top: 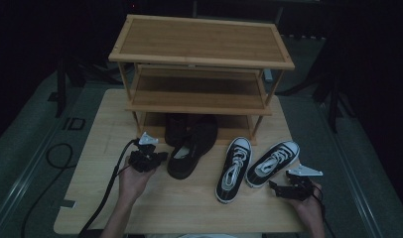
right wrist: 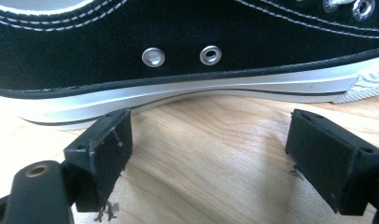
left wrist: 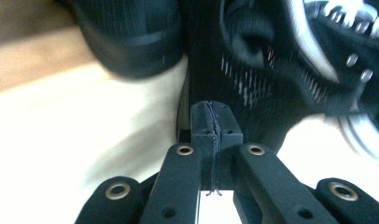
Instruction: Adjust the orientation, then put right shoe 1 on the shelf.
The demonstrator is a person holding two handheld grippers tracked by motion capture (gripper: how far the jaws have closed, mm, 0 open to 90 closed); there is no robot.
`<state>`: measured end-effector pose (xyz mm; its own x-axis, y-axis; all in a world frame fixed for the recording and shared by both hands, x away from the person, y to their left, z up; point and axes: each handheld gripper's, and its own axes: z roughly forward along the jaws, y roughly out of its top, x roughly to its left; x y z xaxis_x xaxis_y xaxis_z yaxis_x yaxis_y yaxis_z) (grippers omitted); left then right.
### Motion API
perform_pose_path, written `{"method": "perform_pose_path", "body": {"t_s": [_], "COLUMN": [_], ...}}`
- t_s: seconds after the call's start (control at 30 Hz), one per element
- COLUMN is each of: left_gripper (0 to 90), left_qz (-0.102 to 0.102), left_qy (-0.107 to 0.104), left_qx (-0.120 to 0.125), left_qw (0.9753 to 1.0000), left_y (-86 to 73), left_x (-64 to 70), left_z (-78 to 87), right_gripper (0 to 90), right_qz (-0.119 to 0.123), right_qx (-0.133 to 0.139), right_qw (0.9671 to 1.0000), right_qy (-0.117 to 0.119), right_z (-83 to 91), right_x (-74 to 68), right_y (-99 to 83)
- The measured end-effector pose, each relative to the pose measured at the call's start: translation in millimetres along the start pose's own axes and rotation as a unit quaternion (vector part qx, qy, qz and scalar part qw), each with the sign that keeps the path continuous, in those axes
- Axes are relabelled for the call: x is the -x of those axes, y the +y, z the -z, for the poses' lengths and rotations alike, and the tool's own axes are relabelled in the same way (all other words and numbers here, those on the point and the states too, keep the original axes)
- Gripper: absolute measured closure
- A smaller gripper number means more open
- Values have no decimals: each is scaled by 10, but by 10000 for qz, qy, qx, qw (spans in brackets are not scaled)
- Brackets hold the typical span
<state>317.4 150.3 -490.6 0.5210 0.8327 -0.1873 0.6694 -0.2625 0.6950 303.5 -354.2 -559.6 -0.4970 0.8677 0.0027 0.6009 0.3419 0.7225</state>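
High view looking down over table [top: 189,208], gripper views low, close against shoes also seen above

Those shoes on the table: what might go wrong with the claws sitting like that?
1. The left claw is shut with nothing between its jaws, right beside the dark shoe; moving in like this, it may shove the shoe instead of gripping it.
2. The right claw is open, low at the white sole of the sneaker; closing here could pinch only the sole's edge and slip.
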Motion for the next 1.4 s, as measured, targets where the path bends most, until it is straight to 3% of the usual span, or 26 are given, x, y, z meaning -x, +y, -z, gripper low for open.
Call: {"method": "perform_pose_path", "body": {"t_s": [0.2, 0.47, 0.77, 1.17, 1.4], "left_gripper": [899, 899, 898, 898, 899], "left_qz": [-64, -127, -123, -319, -509], "left_qy": [17, -218, -302, -391, -620], "left_qx": [-257, -380, -428, -494, -521], "left_qw": [9996, 9990, 9986, 9975, 9954], "left_y": [-227, -359, -367, -293, -198], "left_x": [60, 185, 243, 363, 529], "left_z": [-53, -187, -266, -359, -524], "right_gripper": [145, 146, 146, 146, 146], "right_qz": [0, 3, -1, 2, -2], "right_qx": [-1, -6, -5, -6, -1], "right_qw": [10000, 10000, 10000, 10000, 10000], "right_qy": [0, -3, -1, -3, -2], "right_z": [0, 1, 1, 1, 1], "right_x": [0, -1, -1, -1, -2], "right_y": [0, 0, 0, 0, 0]}}
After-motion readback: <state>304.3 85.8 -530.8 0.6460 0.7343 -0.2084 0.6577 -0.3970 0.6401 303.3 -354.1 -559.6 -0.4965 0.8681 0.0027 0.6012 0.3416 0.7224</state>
